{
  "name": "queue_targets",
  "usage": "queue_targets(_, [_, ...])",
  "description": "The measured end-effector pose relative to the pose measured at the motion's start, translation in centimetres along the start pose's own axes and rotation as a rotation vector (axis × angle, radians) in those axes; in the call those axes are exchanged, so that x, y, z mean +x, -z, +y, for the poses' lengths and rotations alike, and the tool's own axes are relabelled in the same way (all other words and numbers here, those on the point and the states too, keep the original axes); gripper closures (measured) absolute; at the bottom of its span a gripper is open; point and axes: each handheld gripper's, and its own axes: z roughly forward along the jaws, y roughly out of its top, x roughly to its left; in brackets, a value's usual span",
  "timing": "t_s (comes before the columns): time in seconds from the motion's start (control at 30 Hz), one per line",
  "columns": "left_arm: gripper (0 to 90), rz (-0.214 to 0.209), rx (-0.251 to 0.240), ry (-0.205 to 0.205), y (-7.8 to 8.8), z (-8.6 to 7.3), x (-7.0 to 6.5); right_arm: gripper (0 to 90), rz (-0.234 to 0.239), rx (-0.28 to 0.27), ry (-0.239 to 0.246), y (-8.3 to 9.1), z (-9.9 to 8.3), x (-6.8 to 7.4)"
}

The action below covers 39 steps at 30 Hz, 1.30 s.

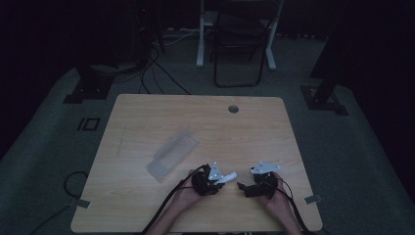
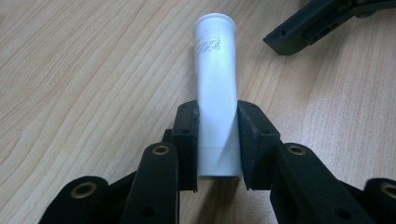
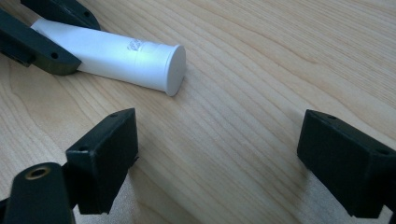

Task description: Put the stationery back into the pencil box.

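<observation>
Seen from the high view, a person's two hands rest at the near edge of a pale wooden surface (image 1: 147, 122) in a dim room, each holding a set of black tongs. The left tongs (image 1: 221, 179) carry a small white tube (image 1: 229, 176) that points toward the right tongs (image 1: 241, 186), which sit just beside it. A clear plastic bag (image 1: 172, 152) lies flat toward the middle of the surface, well apart from the hands, and a round cable hole (image 1: 233, 108) shows near the far edge. A dark folding chair (image 1: 240, 44) stands on the grey floor beyond.

From the left gripper view, the left tongs (image 2: 218, 144) pinch the white plastic tube (image 2: 215, 79) by its near end, one pad against each side. The tube reaches away over the wood grain, its flanged far end bearing small printed text. One black jaw of the right tongs (image 2: 299, 32) enters at the upper right.

From the right gripper view, the right tongs (image 3: 219, 154) stand spread wide, with bare wood between the jaws. The tube (image 3: 121, 58) sits at upper left, its flat closed end facing the camera, held by the left tongs (image 3: 46, 42).
</observation>
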Motion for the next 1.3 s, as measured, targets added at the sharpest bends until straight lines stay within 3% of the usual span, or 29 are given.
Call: queue_targets(1.3, [71.3,0.052,-0.044,0.018,1.8,0.0,0.7,12.4,0.000,0.001,-0.001,0.0,0.0,0.0])
